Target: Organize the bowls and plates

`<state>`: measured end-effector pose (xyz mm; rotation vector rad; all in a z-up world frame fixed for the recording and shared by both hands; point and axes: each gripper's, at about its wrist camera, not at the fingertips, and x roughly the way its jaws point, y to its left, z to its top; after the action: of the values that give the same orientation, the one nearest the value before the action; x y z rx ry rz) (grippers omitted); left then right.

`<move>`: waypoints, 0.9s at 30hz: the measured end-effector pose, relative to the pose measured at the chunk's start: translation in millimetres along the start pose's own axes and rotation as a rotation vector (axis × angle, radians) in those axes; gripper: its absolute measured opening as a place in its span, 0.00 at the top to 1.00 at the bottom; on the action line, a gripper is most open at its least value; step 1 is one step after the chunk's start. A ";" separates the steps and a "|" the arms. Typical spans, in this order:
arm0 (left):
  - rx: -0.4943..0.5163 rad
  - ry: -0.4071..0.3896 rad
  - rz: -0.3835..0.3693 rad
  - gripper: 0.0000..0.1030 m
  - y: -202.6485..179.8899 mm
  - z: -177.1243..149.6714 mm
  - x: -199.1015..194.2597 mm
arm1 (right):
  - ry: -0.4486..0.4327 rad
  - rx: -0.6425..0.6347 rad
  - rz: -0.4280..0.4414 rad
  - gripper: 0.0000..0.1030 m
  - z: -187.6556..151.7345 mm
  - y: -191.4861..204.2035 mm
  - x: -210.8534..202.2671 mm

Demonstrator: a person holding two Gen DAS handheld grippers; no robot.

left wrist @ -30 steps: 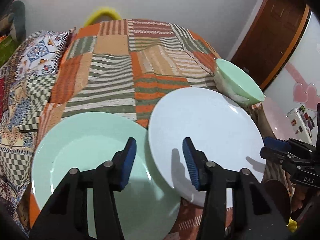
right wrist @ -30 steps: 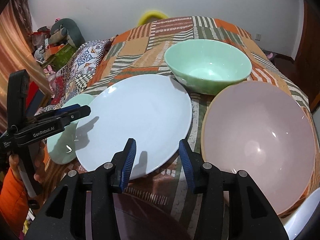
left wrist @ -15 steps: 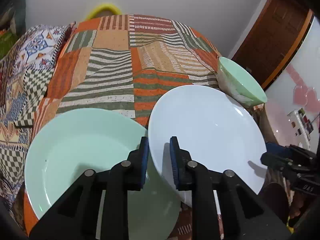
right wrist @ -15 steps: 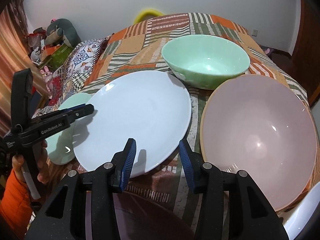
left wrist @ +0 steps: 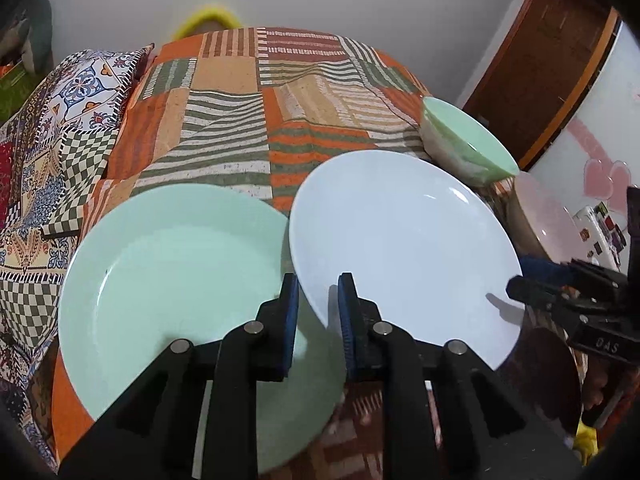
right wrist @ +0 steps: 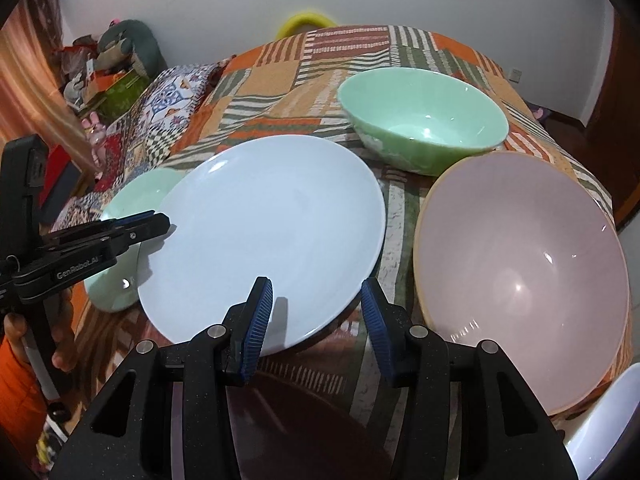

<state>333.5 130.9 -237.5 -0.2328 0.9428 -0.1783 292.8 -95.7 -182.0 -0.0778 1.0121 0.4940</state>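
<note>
Left gripper (left wrist: 316,312): jaws drawn narrow about the near-left rim of the white plate (left wrist: 400,248), apparently clamping it, rim between the blue pads; the plate tilts, its edge over the green plate (left wrist: 172,272). Right gripper (right wrist: 316,320): jaws spread wide, empty, poised just off the white plate's near edge. Green plate: flat on the patchwork cloth (left wrist: 224,136), left of and partly under the white plate. Green bowl (right wrist: 422,124): upright, beyond the white plate. Pink bowl (right wrist: 520,264): upright, right of the plate, close beside the green bowl. Progress, judged: early; nothing is stacked yet. Remaining: seat white plate on green, nest the bowls.
</note>
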 end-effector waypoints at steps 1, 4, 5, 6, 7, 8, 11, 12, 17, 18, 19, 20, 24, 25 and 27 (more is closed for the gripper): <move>-0.004 0.004 -0.007 0.82 1.1 -1.0 -0.5 | 0.000 -0.006 0.000 0.59 -0.2 -0.2 0.0; -0.035 0.013 -0.026 0.82 7.3 0.9 1.1 | 0.003 0.017 0.012 0.59 0.6 -4.8 1.1; -0.043 0.013 -0.021 0.82 9.2 2.6 2.4 | 0.002 0.035 0.008 0.62 1.7 -8.5 1.9; -0.051 0.015 -0.022 0.82 11.7 5.4 4.9 | -0.002 0.043 0.010 0.62 1.8 -9.9 1.5; -0.056 0.019 -0.027 0.82 13.2 7.2 6.7 | -0.004 0.048 0.007 0.62 1.2 -9.2 0.8; -0.058 0.020 -0.029 0.82 14.0 9.1 8.5 | -0.007 0.053 0.001 0.62 1.1 -8.9 0.5; -0.047 0.021 -0.025 0.82 14.0 13.3 14.1 | 0.000 0.054 -0.007 0.62 2.0 -5.8 2.8; -0.042 0.020 -0.022 0.82 13.1 14.7 16.3 | 0.004 0.052 -0.014 0.62 2.7 -4.4 4.5; -0.016 0.016 -0.014 0.81 8.5 16.8 21.8 | 0.006 0.048 -0.033 0.60 3.6 -1.0 7.0; -0.009 0.012 -0.009 0.81 7.9 16.9 21.7 | 0.007 0.045 -0.038 0.60 4.3 -0.6 8.0; -0.006 0.010 -0.009 0.81 8.0 16.7 21.6 | 0.008 0.042 -0.039 0.59 4.6 -1.0 8.6; -0.009 0.010 -0.013 0.81 8.7 16.7 21.5 | 0.009 0.040 -0.038 0.57 5.6 -0.4 9.5; -0.003 0.002 -0.012 0.81 9.0 15.5 19.0 | 0.009 0.022 -0.069 0.57 8.6 2.9 13.7; 0.004 -0.002 -0.006 0.81 7.7 14.5 17.8 | 0.002 0.027 -0.074 0.60 8.4 2.1 13.3; 0.020 -0.011 0.007 0.81 4.9 12.4 15.1 | -0.012 0.049 -0.064 0.65 7.7 -2.8 10.7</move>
<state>352.6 133.3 -243.5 -0.2114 0.9305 -0.1796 304.7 -92.2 -187.2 -0.0631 1.0066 0.4103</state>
